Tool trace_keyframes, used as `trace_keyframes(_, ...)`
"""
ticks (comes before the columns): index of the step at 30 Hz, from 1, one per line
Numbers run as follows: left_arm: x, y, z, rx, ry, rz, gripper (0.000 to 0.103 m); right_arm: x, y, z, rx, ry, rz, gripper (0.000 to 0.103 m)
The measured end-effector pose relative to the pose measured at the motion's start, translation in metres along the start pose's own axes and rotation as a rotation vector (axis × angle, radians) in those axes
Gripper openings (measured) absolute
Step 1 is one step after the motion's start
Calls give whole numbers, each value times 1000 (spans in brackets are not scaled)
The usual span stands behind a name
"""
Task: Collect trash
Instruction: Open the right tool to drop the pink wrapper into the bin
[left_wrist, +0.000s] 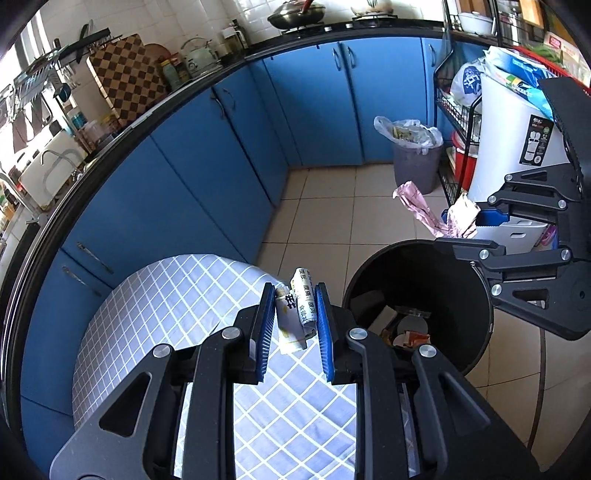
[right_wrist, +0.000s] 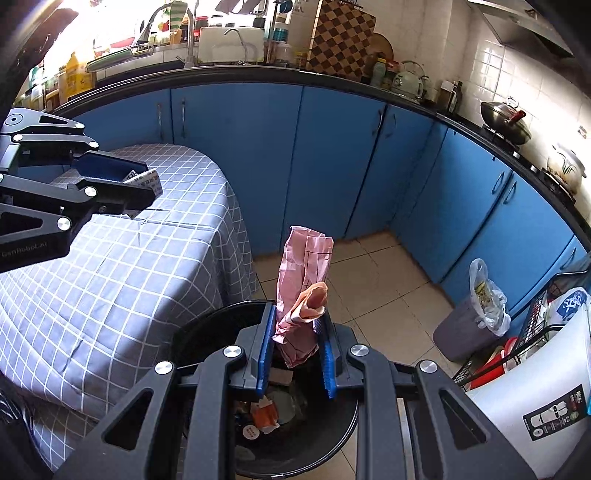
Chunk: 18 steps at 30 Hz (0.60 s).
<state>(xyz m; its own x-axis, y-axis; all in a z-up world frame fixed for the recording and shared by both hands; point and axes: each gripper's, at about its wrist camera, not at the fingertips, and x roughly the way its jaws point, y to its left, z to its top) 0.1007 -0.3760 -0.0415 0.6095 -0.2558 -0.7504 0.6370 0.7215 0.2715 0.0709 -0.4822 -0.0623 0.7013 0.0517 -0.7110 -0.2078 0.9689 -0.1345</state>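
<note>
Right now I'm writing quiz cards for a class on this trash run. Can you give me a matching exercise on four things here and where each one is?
Things:
1. pink wrapper
2. white printed wrapper
3. black bin
4. grey lined bin

Places:
A. on the floor beside the checked table
B. pinched in the right gripper, above the black bin
C. in the far corner by the blue cabinets
D. pinched in the left gripper, over the table edge

Pairs: 1-B, 2-D, 3-A, 4-C
</note>
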Motion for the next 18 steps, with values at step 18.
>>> trace_keyframes(18, 3, -17, 11, 21, -4, -10, 23, -3, -13, -8, 36, -14, 16, 24)
